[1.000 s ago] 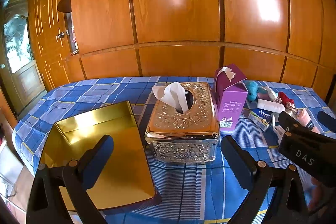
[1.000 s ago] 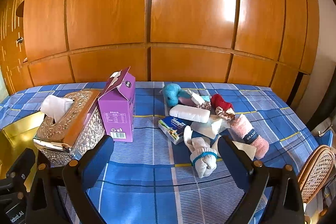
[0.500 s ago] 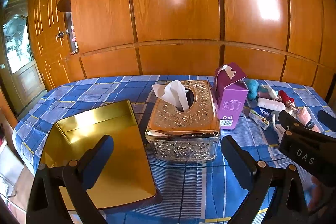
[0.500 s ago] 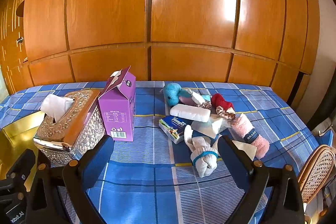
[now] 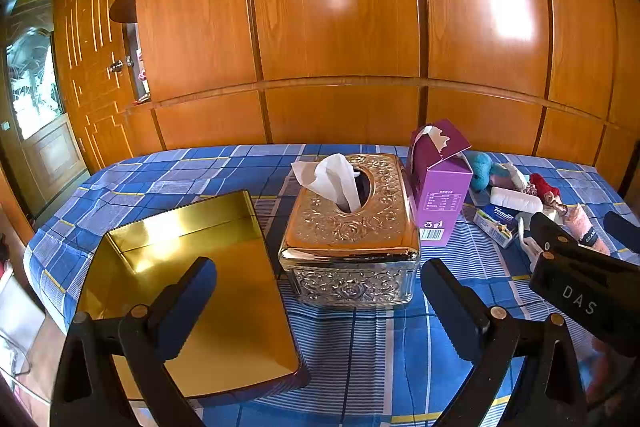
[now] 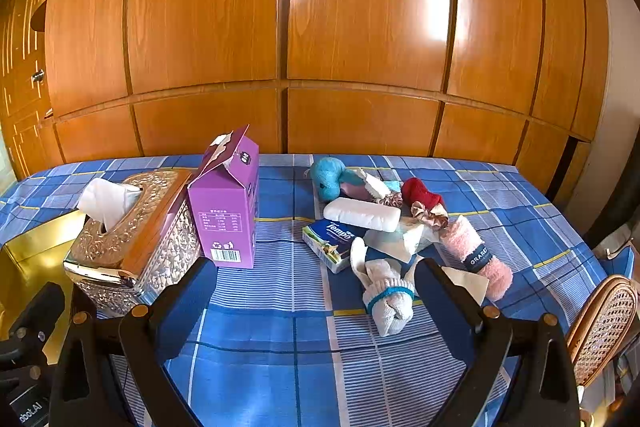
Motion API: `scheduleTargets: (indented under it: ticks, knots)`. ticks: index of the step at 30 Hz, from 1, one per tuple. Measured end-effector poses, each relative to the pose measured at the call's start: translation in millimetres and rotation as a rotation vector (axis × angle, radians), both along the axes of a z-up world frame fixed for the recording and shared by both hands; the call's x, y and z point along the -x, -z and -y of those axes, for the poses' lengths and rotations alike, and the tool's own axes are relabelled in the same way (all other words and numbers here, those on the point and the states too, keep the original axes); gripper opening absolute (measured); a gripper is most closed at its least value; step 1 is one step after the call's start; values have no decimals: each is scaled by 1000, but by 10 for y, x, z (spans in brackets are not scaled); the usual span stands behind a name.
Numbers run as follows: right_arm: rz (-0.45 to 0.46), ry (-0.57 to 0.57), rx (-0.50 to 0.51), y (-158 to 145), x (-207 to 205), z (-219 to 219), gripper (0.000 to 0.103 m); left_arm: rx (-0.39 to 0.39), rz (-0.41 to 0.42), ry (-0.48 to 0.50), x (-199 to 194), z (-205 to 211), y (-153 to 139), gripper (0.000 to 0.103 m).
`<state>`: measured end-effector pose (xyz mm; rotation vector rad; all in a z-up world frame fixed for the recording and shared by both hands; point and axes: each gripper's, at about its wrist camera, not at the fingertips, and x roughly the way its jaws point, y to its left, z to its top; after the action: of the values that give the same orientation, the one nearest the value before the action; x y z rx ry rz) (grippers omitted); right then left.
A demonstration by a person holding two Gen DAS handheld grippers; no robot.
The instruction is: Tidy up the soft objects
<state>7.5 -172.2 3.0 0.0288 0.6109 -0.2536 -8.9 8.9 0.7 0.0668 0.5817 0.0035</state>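
Compared with one second ago, the left wrist view shows a small change: the tissue holder and the purple carton sit a little higher and look slightly smaller, so the left hand-held gripper [image 5: 318, 301] has drawn back a little. In the right wrist view, almost nothing differs; the pile of soft things lies in the same place.

The left hand-held gripper stands wide open, its two black fingers [image 5: 188, 297] far apart, and it holds nothing and touches nothing. Between the fingers is seen the ornate metal tissue holder [image 5: 350, 231], with a white tissue [image 5: 328, 179] coming out of its top. To the left of it lies the open golden tin [image 5: 192, 267] on the table [image 5: 168, 179], which has a blue checked cloth.

The right hand-held gripper [image 6: 316, 301] is also wide open and empty, hovering over the cloth. Just beyond its right finger lies a rolled white sock with a teal band [image 6: 388, 297]. Behind it are the soft things in one loose heap: a Tempo tissue pack [image 6: 330, 241], a white packet [image 6: 362, 214], a pink rolled towel [image 6: 476, 257], a blue plush toy [image 6: 328, 177] and a red piece of cloth [image 6: 420, 191]. The purple carton [image 6: 226, 211] stands upright, just beside the tissue holder.
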Motion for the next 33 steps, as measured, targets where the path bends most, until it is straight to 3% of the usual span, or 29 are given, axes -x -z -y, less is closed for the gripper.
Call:
scheduleTargets:
  ticks: [21,29,33]
  knots:
    - [7,17,4,-35,19,45,101,-1,1,10,41,10,-18,103]
    - [21,106,-23,-115,-55,491,101,-6,-11,63,29,93,2,103]
    - [24,172,-40,-164,-135,877,101,7,-1,164,19,177,-5,103]
